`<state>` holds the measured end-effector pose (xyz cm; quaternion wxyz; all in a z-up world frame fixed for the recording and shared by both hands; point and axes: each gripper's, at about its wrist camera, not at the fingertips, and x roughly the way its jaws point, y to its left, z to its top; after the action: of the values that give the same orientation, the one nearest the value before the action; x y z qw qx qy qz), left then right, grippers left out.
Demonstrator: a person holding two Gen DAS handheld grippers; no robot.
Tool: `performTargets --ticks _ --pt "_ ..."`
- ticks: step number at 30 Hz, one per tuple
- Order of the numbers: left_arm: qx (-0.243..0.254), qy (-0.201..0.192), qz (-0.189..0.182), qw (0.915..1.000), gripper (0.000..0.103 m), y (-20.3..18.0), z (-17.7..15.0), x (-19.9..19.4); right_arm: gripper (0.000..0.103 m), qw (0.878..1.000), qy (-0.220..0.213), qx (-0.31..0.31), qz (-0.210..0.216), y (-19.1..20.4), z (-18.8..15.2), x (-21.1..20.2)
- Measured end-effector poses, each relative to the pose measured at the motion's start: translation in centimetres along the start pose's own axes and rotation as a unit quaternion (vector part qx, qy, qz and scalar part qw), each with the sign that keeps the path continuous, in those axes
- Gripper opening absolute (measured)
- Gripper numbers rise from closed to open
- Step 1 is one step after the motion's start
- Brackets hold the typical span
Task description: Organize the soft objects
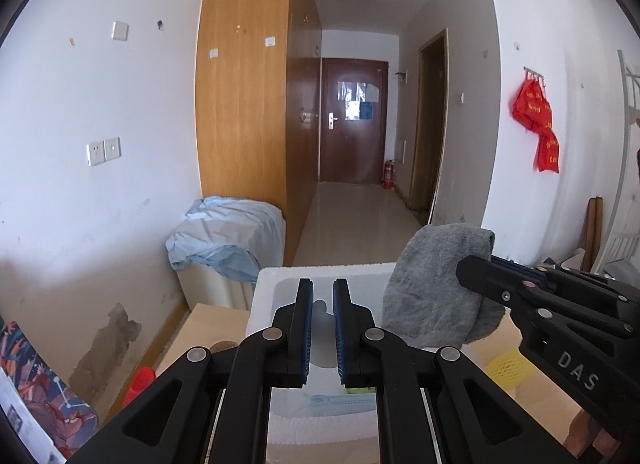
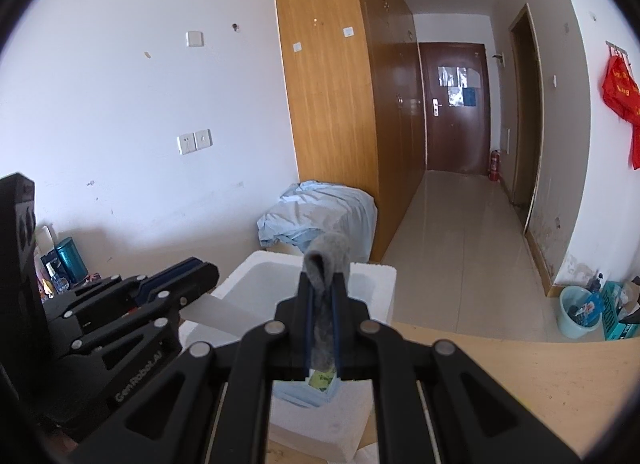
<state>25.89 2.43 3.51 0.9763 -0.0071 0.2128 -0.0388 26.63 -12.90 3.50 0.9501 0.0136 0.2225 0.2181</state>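
A white foam box (image 1: 320, 270) stands on a light wooden table (image 1: 208, 328); it also shows in the right wrist view (image 2: 372, 284). My right gripper (image 2: 323, 284) is shut on a grey towel (image 2: 326, 256) and holds it above the box's right side. In the left wrist view the right gripper (image 1: 464, 268) comes in from the right with the grey towel (image 1: 436, 284) hanging from it. My left gripper (image 1: 322, 288) hovers over the box with a narrow gap between its jaws and nothing in it. A blue face mask (image 2: 308, 394) lies inside the box.
A yellow mesh item (image 1: 506, 366) and a red object (image 1: 140, 384) lie on the table. A light blue sheet (image 1: 228, 236) covers a low unit beside a wooden wardrobe (image 1: 248, 104). A pale bucket (image 2: 578, 310) stands on the floor at right.
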Motion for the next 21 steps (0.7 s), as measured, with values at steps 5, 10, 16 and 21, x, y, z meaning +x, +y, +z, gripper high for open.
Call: performTargets --ticks 5,10,16,21 --pt "0.002 0.006 0.0 1.0 0.011 0.1 -0.2 0.7 0.011 1.0 0.002 -0.002 -0.001 -0.1 0.2 0.2" --pt "0.002 0.013 0.002 0.9999 0.011 0.2 -0.5 1.4 0.011 1.0 0.003 0.0 -0.003 -0.3 0.3 0.3" --pt "0.005 0.017 0.007 0.9998 0.019 0.3 -0.8 2.2 0.011 1.0 0.003 0.0 -0.004 -0.3 0.3 0.3" --pt "0.02 0.006 0.016 0.9997 0.038 -0.1 -1.0 2.1 0.011 1.0 0.002 0.0 -0.006 -0.3 0.4 0.4"
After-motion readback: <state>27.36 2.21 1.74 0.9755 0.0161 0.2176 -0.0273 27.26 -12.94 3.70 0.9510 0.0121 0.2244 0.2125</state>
